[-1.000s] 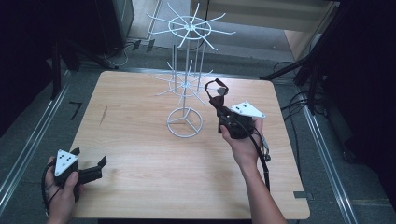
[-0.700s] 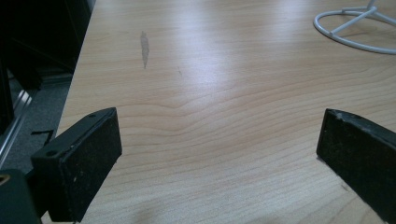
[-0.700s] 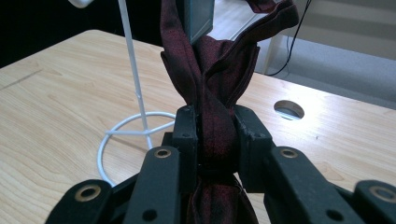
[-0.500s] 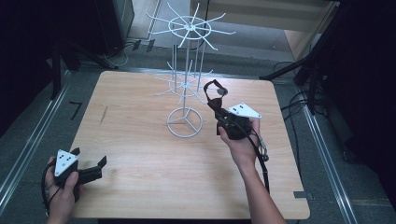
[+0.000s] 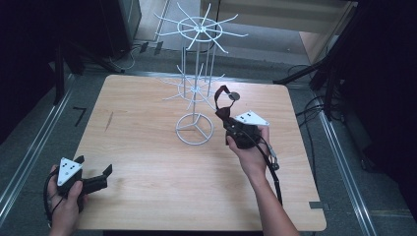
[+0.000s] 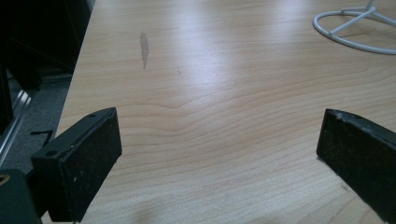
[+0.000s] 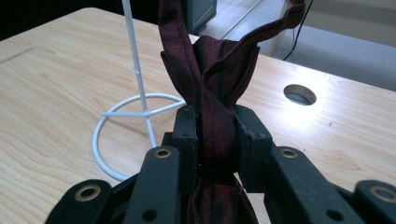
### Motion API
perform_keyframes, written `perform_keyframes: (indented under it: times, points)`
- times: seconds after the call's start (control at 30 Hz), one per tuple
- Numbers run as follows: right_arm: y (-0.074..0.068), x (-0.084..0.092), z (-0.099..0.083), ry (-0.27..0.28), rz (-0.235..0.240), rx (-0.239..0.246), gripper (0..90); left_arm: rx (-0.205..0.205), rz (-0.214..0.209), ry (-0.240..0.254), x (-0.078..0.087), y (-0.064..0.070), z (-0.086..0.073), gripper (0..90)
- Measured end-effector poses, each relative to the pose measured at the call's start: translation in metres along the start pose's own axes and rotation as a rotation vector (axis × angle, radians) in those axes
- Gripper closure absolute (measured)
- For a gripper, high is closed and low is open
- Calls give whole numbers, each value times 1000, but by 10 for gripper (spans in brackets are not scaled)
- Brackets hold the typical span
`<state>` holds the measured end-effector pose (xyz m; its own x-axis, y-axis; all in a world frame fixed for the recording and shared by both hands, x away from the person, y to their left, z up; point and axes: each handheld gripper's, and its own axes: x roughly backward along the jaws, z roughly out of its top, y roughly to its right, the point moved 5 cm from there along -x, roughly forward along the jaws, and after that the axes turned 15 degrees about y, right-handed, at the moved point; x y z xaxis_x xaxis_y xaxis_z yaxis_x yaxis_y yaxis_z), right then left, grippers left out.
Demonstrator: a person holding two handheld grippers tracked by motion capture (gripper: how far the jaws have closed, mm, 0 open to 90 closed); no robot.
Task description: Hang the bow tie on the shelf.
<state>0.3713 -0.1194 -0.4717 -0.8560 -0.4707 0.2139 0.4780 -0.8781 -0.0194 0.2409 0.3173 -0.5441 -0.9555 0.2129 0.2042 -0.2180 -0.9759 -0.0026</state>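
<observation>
From the high view I had the right gripper (image 5: pixel 225 114) raised just beside the white wire display stand (image 5: pixel 195 93), on its right, jaws clamped on a dark red bow tie (image 5: pixel 222 102) whose strap looped up toward the stand's lower ring of hooks; whether the loop touched a hook I could not tell. I judged the bow tie light and limp, so it would sag from any single hold, and the knot at its middle was the sound place to pinch it, leaving the strap loop free to drop over a hook. My left gripper (image 5: pixel 96 178) rested low at the near left corner of the wooden table (image 5: pixel 147 162), well apart from the stand. In the left gripper view its jaws stood wide apart with nothing between them, bare table ahead and the stand's round base (image 6: pixel 355 32) far off at upper right. In the right gripper view the jaws were squeezed onto the bow tie's knot, the fabric a deep maroon weave with a faint sheen, folded wings above, a thin strap running up out of frame, and the stand's base ring close to its left.
</observation>
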Motion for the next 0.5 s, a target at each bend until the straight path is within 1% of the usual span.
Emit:
perform_keyframes:
  times: [0.37, 0.5]
  points:
    - [-4, -8, -13, -29, 5, 14, 737, 1, -1, 0, 0, 0, 0, 5]
    - [-5, -11, -17, -36, 6, 11, 737, 0, -1, 0, 0, 0, 0, 5]
